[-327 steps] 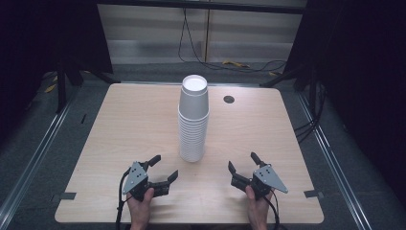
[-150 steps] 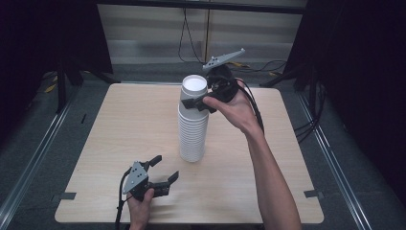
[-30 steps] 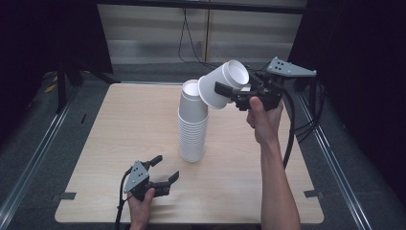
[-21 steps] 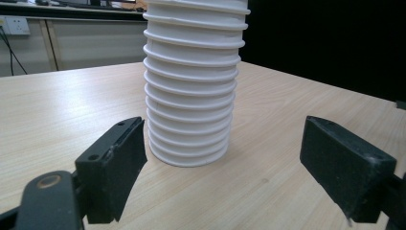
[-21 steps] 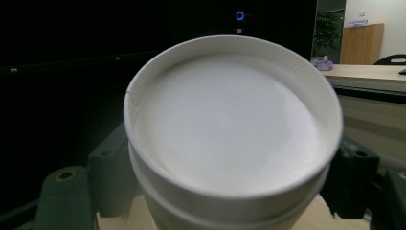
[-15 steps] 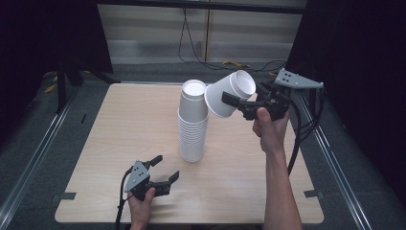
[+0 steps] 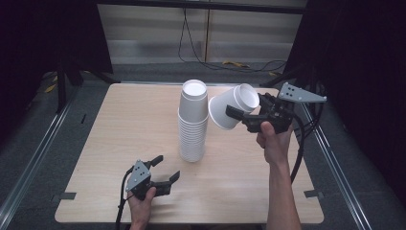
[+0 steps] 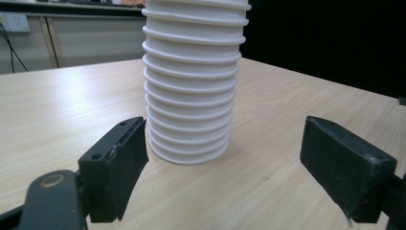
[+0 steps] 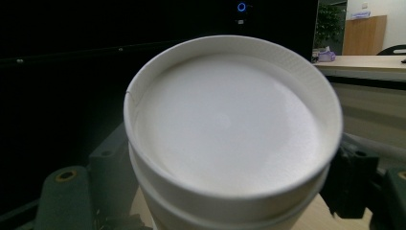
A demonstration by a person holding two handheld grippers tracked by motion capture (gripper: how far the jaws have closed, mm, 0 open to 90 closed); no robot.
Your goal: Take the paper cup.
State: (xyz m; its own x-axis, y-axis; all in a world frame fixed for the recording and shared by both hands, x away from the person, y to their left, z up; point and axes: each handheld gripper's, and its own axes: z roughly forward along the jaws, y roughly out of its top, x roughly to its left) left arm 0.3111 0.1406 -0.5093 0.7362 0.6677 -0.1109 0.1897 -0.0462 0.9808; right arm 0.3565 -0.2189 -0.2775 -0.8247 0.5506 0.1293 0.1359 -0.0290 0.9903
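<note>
White paper cup (image 7: 231, 106) sits clamped in your right gripper (image 7: 244, 115), fingers closed on its wall, cup tipped sideways with the mouth toward the camera on that gripper. In the right gripper view the cup (image 9: 234, 143) looks like two nested rims, so you may have lifted two. A second ago the cup was higher and just beside the top of the stack; now it has come down and out to the right of the stack (image 7: 193, 122), clear of it, not touching. So the pull-off is done, and placing it on the counter (image 7: 119, 120) looks like the next step. Your left gripper (image 7: 160, 170) stays low on the counter, fingers open and empty, with the stack base (image 8: 189, 96) straight ahead between them but well apart from either pad.
</note>
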